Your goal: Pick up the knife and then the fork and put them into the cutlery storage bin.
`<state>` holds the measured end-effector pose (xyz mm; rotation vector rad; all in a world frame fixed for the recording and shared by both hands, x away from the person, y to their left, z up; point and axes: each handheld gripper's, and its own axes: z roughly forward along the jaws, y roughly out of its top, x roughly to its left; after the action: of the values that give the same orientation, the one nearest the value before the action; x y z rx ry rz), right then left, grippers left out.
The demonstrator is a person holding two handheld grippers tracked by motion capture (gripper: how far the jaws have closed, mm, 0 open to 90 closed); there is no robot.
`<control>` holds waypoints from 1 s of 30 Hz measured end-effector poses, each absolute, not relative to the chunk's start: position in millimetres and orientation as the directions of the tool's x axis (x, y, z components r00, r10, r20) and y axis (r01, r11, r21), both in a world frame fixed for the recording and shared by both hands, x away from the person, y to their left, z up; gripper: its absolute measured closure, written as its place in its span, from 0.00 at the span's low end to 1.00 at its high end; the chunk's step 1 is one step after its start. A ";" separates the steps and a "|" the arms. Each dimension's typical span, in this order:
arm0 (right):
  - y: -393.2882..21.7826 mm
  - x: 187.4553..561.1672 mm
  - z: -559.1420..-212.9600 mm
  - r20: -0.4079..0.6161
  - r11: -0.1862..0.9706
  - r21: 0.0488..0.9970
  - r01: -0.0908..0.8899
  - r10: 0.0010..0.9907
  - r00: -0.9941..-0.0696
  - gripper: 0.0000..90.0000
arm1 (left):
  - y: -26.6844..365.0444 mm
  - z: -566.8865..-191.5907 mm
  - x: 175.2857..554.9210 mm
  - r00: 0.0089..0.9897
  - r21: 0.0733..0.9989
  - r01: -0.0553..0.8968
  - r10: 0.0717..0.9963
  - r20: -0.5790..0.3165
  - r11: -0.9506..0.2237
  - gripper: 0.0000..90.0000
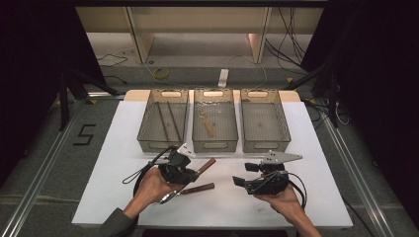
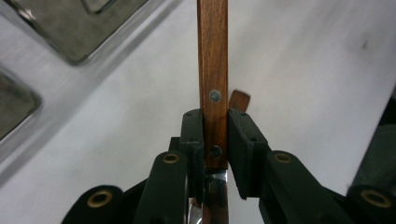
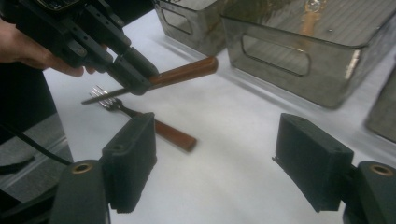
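Note:
My left gripper [image 1: 193, 172] is shut on the wooden handle of a knife [image 1: 207, 164], held a little above the white table [image 1: 296, 148]. In the left gripper view the pads [image 2: 194, 140] press both sides of the riveted knife handle [image 2: 212, 70]. A wooden-handled fork [image 1: 200, 188] lies on the table just below it, and the end of the fork's handle [image 2: 239, 100] peeks out past the knife. My right gripper [image 1: 244, 174] stands open and empty to the right. In the right gripper view its jaws [image 3: 219, 154] frame the fork [image 3: 173, 135], the knife [image 3: 184, 72] and the left gripper [image 3: 126, 65].
Three clear bins stand in a row at the back. The left bin [image 1: 148, 129] holds dark chopsticks [image 1: 163, 121], the middle bin [image 1: 215, 145] holds a wooden utensil [image 1: 207, 124], and the right bin [image 1: 265, 123] has nothing in it.

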<state>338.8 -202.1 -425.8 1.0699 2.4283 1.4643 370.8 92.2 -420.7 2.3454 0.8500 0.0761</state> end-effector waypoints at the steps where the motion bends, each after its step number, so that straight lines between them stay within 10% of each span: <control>1: -198.8 339.9 -425.8 0.258 0.290 0.806 0.517 0.614 -0.746 0.34 | 92.2 -419.5 370.4 0.790 0.594 0.556 0.591 -0.162 -0.581 0.85; 30: -149.3 370.0 -417.5 0.509 0.098 0.759 0.644 0.526 -0.681 0.60 | 82.4 -404.5 350.2 0.781 0.762 0.496 0.597 -0.182 -0.416 0.85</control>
<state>370.0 -149.3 -417.5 1.2882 2.4055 1.7654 350.2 82.4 -404.5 2.0934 0.8119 0.1464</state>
